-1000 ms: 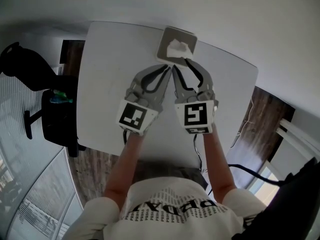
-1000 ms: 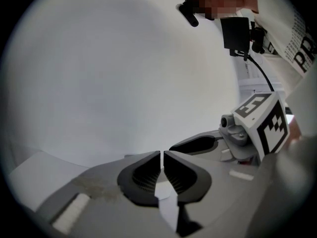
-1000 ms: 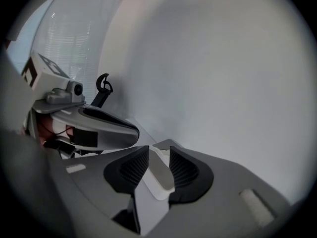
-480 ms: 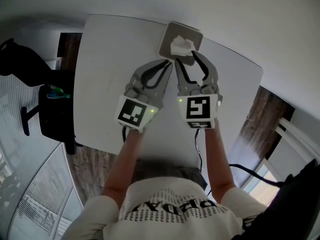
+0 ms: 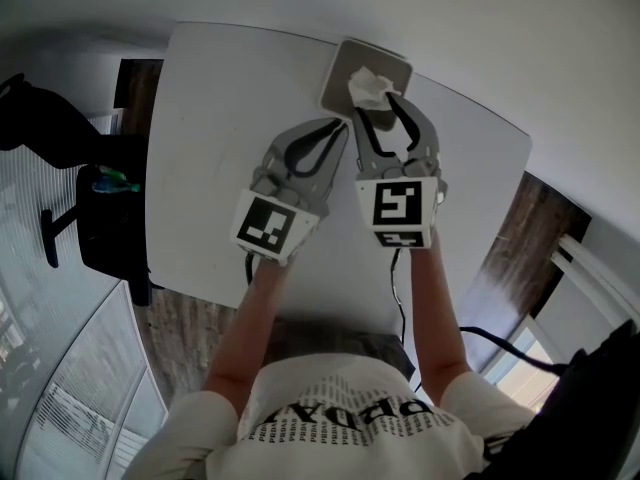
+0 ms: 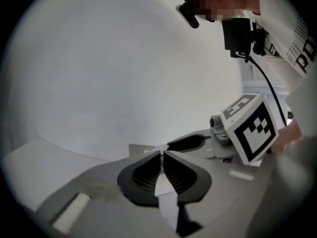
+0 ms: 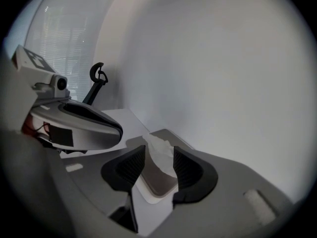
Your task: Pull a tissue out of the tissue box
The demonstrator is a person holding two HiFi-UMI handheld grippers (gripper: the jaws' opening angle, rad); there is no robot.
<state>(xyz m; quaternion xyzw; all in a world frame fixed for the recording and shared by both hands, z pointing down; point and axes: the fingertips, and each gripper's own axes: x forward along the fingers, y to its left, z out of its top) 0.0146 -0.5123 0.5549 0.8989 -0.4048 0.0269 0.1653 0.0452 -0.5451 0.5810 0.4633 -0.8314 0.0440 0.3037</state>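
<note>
1. Right gripper [image 7: 159,153] jaws stand wide apart and have just been opening. In the right gripper view the tissue [image 7: 159,150] shows in the gap between the two ribbed pads [image 7: 132,166], and neither pad presses on it.
2. Left gripper [image 6: 162,155] jaws are closed tip to tip, with nothing between them.
3. In the head view the right gripper [image 5: 387,118] sits at upper centre with its tips at the near edge of the tissue box [image 5: 340,73]. The left gripper [image 5: 340,128] lies just beside it on the left, with its tips close to the same near edge.
4. The tissue [image 5: 368,88] is a crumpled white tuft that stands up from the opening in the top of the box. In the right gripper view the tissue box [image 7: 158,182] lies just beyond the jaws at lower centre.
5. The box rests near the far edge of a white table [image 5: 230,118], in the upper middle of the head view.
6. Each gripper carries a marker cube, the left one [image 5: 272,228] and the right one [image 5: 400,208]. A bare forearm runs from each down to the person's white printed shirt [image 5: 350,418] at the bottom.
7. A black office chair [image 5: 100,228] stands off the table's left edge, and wooden floor [image 5: 520,238] shows at right.
</note>
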